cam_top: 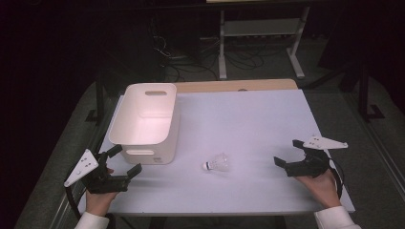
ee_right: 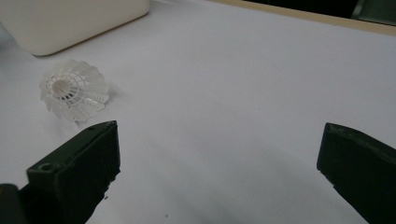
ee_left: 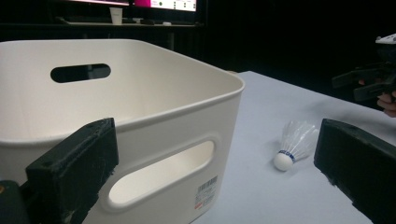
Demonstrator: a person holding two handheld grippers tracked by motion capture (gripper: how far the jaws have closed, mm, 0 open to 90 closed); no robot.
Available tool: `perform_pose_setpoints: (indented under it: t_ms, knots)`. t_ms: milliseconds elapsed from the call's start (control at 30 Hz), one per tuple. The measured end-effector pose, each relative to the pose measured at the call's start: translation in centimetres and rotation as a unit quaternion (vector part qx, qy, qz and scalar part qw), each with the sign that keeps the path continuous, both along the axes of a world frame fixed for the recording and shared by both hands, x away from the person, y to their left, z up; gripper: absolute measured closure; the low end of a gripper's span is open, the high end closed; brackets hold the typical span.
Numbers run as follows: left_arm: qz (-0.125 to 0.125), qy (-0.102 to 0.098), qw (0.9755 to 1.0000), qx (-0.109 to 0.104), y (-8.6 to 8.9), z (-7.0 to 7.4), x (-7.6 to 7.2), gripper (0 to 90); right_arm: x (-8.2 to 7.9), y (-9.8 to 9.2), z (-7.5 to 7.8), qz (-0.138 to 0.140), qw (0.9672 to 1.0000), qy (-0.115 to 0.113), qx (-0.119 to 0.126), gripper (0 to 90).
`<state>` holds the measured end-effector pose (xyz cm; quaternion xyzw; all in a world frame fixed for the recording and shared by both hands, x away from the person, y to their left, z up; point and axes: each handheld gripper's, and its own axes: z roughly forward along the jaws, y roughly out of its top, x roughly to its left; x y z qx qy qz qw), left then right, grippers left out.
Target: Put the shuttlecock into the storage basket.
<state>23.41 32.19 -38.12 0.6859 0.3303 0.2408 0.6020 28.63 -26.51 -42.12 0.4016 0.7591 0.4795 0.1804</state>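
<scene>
You held both grippers, left (cam_top: 123, 162) and right (cam_top: 288, 153), with jaws wide apart and empty. The shuttlecock (cam_top: 216, 163) lay on the table (cam_top: 248, 119) between them, near the bin (cam_top: 143, 119).

This looks like a lab or test room set up for recording rather than a home. A plain bench (cam_top: 267, 114) under a white sheet stands on grey carpet in an otherwise dark room, lit from above. Behind it, loose cables (cam_top: 191, 59) lie tangled on the floor beside the white metal frame of another desk (cam_top: 260, 28). In the left gripper view, lit monitors (ee_left: 163, 4) and a paper cup (ee_left: 116, 15) sit on a far desk.
</scene>
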Motion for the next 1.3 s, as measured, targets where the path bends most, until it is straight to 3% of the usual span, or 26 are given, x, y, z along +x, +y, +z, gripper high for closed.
perform_pose_setpoints:
  t_ms: [433, 467, 600, 633, 700, 967, 1133, 1300]
  knots:
    - [-0.029, 0.007, 0.9994, 0.020, -1.3, 1.9, 0.2, 0.0, -0.1, 0.0, 0.1, 0.001, 1.0000, -0.005, -0.002, 0.0]
    - [-0.032, 0.010, 0.9994, 0.014, -1.7, 2.0, 0.3, 0.0, -0.1, 0.0, 0.1, 0.002, 1.0000, -0.005, -0.003, 0.0]
    - [-0.036, 0.007, 0.9989, 0.029, -1.9, 2.3, 0.4, 0.0, -0.1, 0.0, 0.1, 0.003, 1.0000, -0.005, -0.002, 0.0]
    - [-0.038, 0.008, 0.9990, 0.024, -2.1, 2.5, 0.4, 0.0, -0.1, 0.0, 0.1, 0.005, 1.0000, -0.005, -0.002, 0.0]
    - [-0.042, 0.012, 0.9982, 0.040, -2.4, 2.8, 0.6, 0.0, -0.1, 0.0, 0.0, 0.005, 1.0000, -0.005, -0.002, 0.0]
    - [-0.054, 0.011, 0.9972, 0.051, -3.1, 3.7, 1.1, 0.0, -0.1, 0.1, 0.0, 0.007, 1.0000, -0.004, 0.000, 0.0]
    - [-0.071, 0.011, 0.9957, 0.059, -4.0, 4.2, 1.6, 0.0, -0.1, 0.1, 0.0, 0.007, 1.0000, -0.003, 0.001, 0.0]
    - [-0.100, 0.021, 0.9919, 0.075, -5.2, 4.7, 2.4, 0.0, -0.1, 0.1, 0.1, 0.008, 1.0000, -0.003, 0.003, 0.0]
